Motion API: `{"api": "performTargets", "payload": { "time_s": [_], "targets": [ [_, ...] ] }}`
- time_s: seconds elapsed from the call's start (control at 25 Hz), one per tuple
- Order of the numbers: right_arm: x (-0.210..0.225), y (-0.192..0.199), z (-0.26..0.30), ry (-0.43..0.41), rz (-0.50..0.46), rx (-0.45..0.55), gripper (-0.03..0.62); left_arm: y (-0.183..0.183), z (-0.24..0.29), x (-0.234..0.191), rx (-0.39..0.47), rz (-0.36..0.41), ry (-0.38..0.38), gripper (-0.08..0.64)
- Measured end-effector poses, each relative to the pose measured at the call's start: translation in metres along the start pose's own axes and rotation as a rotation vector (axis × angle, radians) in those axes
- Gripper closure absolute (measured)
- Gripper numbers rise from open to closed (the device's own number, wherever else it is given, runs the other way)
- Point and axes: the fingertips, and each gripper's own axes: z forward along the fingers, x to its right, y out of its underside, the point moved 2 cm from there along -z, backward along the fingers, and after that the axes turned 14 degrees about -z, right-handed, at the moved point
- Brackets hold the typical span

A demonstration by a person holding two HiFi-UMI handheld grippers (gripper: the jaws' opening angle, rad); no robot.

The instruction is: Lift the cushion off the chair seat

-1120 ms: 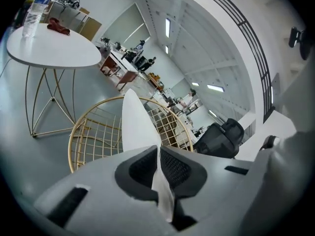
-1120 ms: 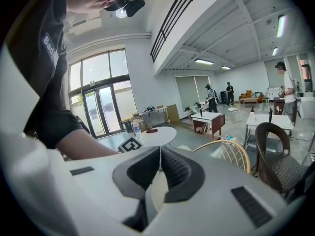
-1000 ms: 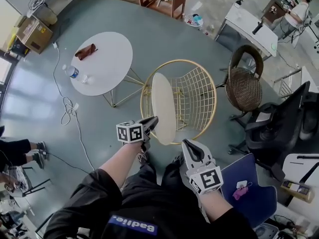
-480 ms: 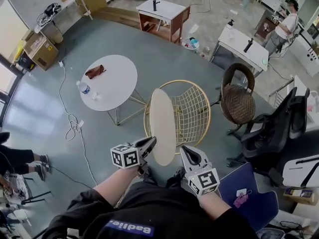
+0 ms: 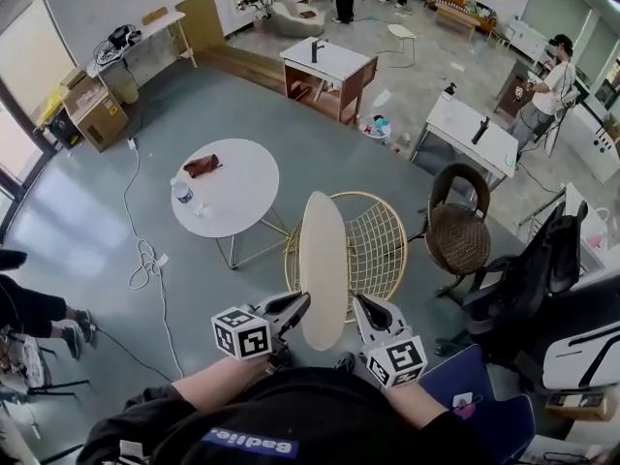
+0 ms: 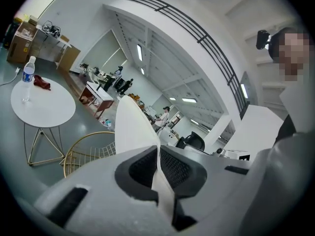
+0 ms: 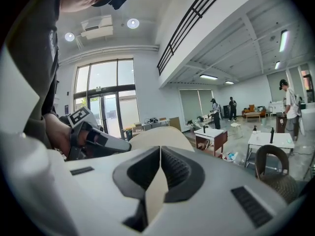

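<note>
A round cream cushion (image 5: pixel 324 269) hangs on edge in the air, above the front of a gold wire chair (image 5: pixel 376 250). My left gripper (image 5: pixel 296 307) is shut on its near rim from the left. My right gripper (image 5: pixel 361 308) is shut on the same rim from the right. In the left gripper view the cushion (image 6: pixel 132 127) rises from between the closed pads of the left gripper (image 6: pixel 158 152), with the chair (image 6: pixel 83 154) below. In the right gripper view the cushion (image 7: pixel 162 135) stands pinched in the right gripper (image 7: pixel 159 156), with the left gripper (image 7: pixel 101 140) beside it.
A white round table (image 5: pixel 237 194) left of the chair carries a water bottle (image 5: pixel 183 193) and a red-brown cloth (image 5: pixel 201 166). A brown wicker chair (image 5: pixel 457 229), a black office chair (image 5: pixel 547 264) and a blue seat (image 5: pixel 477 395) stand at the right. A cable (image 5: pixel 145 258) lies on the floor.
Both grippers have risen with the cushion, the left one more. The cushion has come up from the seat and stands more upright. The head view has tilted up.
</note>
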Motion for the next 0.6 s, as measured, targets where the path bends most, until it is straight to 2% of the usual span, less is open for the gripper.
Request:
{"api": "performTargets", "payload": {
  "time_s": [0.32,0.48,0.6],
  "targets": [
    [-0.009,-0.018,-0.002,-0.029,-0.035,0.022,0.561,-0.021,-0.019,0.042,0.074,0.079,0.072,0.531],
    [-0.013,-0.024,-0.004,-0.04,-0.064,0.044,0.561,-0.016,-0.021,0.054,0.1,0.115,0.103,0.531],
    [-0.02,-0.024,-0.006,-0.043,-0.066,0.043,0.561,-0.013,-0.023,0.055,0.11,0.108,0.122,0.531]
  ]
}}
